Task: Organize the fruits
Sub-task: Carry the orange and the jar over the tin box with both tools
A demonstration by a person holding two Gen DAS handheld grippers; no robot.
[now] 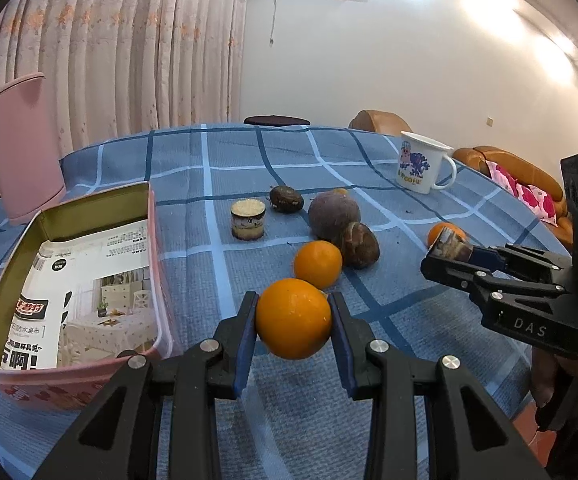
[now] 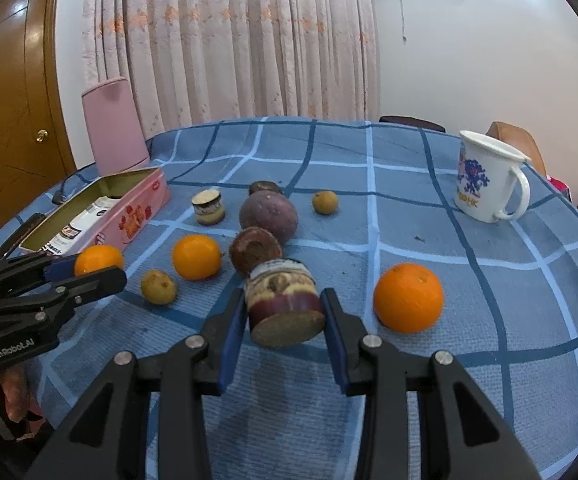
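My left gripper [image 1: 293, 312] is shut on an orange [image 1: 293, 318], held just right of the open pink tin [image 1: 155, 248]; from the right wrist that gripper [image 2: 89, 269] and its orange [image 2: 99, 259] show at the far left. My right gripper [image 2: 285, 312] is shut on a small layered dessert cup [image 2: 285, 304], tilted with its crumb base toward the camera. Across the cloth lie a second orange [image 2: 197, 257], a third orange [image 2: 408, 298], a large purple fruit [image 2: 269, 212], a brown fruit [image 2: 255, 250] and a small yellowish fruit [image 2: 159, 286].
Another dessert cup [image 1: 248, 220] and a dark fruit [image 1: 286, 199] stand farther back. A white printed mug [image 2: 485, 176] sits at the far right. A printed leaflet lines the tin. A pink upright container [image 2: 115, 128] stands at the checked blue cloth's back left edge.
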